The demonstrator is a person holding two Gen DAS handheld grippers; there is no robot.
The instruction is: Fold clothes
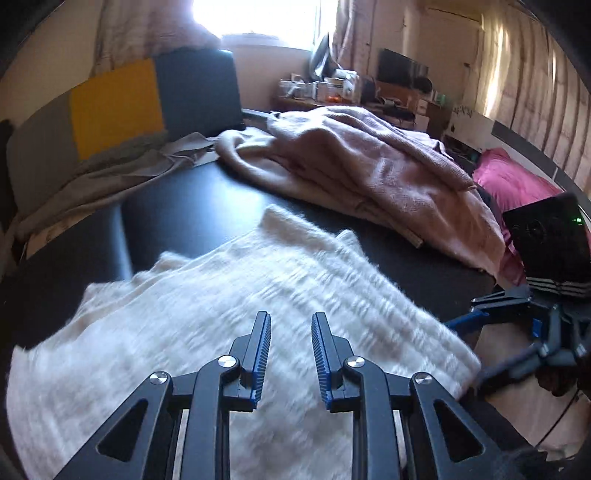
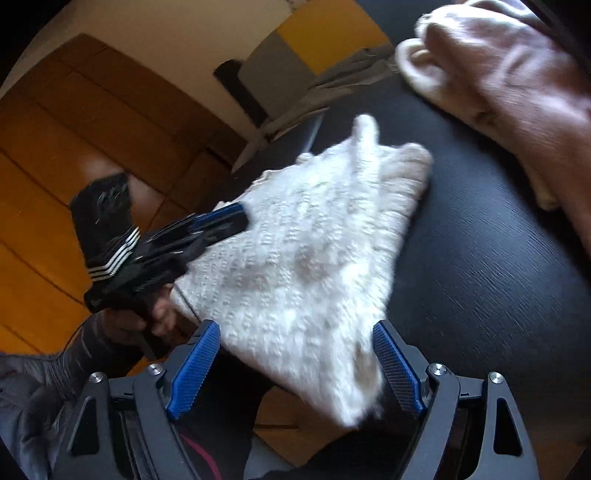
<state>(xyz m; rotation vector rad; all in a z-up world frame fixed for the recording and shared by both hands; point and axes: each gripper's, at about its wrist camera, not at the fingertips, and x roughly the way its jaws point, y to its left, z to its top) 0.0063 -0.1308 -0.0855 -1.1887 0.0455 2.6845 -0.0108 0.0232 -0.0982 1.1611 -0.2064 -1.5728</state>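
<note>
Wood floor [image 2: 44, 206] only in right view.

Bright window [image 1: 255, 14] behind curtains; cluttered desk [image 1: 369, 96]; orange wooden floor [image 2: 44, 206].

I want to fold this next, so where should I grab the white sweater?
Take the white sweater by its near corner, which hangs past the table edge. The right gripper is open around it; pinching there from the near side should catch free fabric.
</note>
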